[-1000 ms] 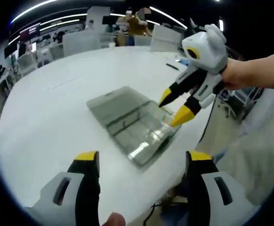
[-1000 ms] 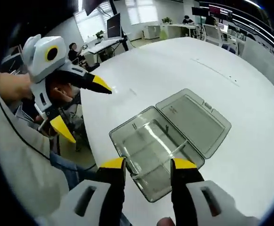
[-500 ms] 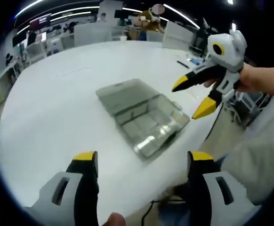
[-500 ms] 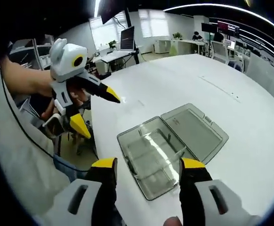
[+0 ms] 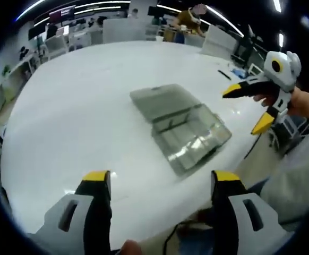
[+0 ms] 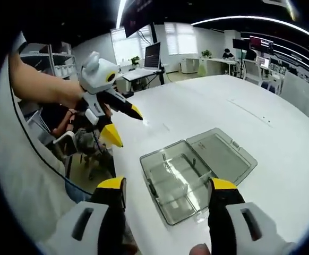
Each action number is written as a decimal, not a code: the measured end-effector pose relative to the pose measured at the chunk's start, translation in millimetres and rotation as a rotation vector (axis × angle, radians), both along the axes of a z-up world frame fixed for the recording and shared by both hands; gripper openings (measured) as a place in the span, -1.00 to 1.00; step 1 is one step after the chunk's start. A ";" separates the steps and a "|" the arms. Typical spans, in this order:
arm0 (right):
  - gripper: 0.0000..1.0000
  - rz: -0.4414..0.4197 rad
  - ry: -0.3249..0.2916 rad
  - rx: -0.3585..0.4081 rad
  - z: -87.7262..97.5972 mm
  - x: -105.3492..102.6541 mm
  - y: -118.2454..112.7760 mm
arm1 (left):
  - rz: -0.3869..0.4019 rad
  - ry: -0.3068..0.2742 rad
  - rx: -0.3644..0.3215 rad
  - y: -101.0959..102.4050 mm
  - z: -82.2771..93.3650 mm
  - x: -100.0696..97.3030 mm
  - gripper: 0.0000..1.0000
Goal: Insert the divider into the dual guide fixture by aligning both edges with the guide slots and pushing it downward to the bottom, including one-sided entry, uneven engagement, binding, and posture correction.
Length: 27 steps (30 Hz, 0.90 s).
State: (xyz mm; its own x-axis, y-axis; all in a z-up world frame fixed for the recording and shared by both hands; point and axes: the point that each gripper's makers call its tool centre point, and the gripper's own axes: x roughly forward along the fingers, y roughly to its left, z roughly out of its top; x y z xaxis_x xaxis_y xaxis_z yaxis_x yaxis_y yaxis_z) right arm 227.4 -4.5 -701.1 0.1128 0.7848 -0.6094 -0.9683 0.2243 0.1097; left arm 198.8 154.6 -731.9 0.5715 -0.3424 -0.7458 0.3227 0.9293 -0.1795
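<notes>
A clear grey plastic case (image 5: 189, 133) lies on the white table with its lid (image 5: 160, 101) folded flat beside the tray. In the right gripper view the same case (image 6: 183, 178) sits just beyond my right gripper (image 6: 168, 187), which is open and empty. A thin clear strip, seemingly the divider (image 6: 201, 171), crosses the tray. My left gripper (image 5: 161, 183) is open with nothing in it, well short of the case. The right gripper (image 5: 242, 112) hangs open in the air to the right of the case. The left gripper (image 6: 128, 129) hovers open off the table's edge.
The round white table (image 5: 80, 106) stretches wide around the case. Its near edge (image 6: 117, 159) runs close to the tray. A small dark item (image 5: 224, 75) lies far across the table. Desks, monitors and chairs stand in the office behind, and a person's sleeve (image 6: 22, 175) is at the left.
The right gripper has drawn away from the tray's corner and its jaws have spread wider. Both grippers have pulled back, so the case looks smaller and farther off.
</notes>
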 end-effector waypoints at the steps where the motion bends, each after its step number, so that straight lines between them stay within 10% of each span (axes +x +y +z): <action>1: 0.22 0.003 -0.003 0.005 0.7 -0.4 -0.2 | 0.007 0.004 0.002 1.5 -0.3 -0.5 0.48; 27: 0.39 0.022 -0.062 0.019 8.5 -10.9 4.4 | 0.118 0.118 0.042 42.0 -23.7 12.6 0.37</action>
State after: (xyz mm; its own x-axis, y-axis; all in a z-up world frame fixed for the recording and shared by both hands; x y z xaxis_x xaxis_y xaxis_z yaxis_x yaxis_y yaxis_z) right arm 216.5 -0.1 -692.6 0.1321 0.7990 -0.5867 -0.9781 0.2010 0.0536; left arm 211.4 196.5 -755.6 0.5132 -0.2456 -0.8224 0.1899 0.9669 -0.1703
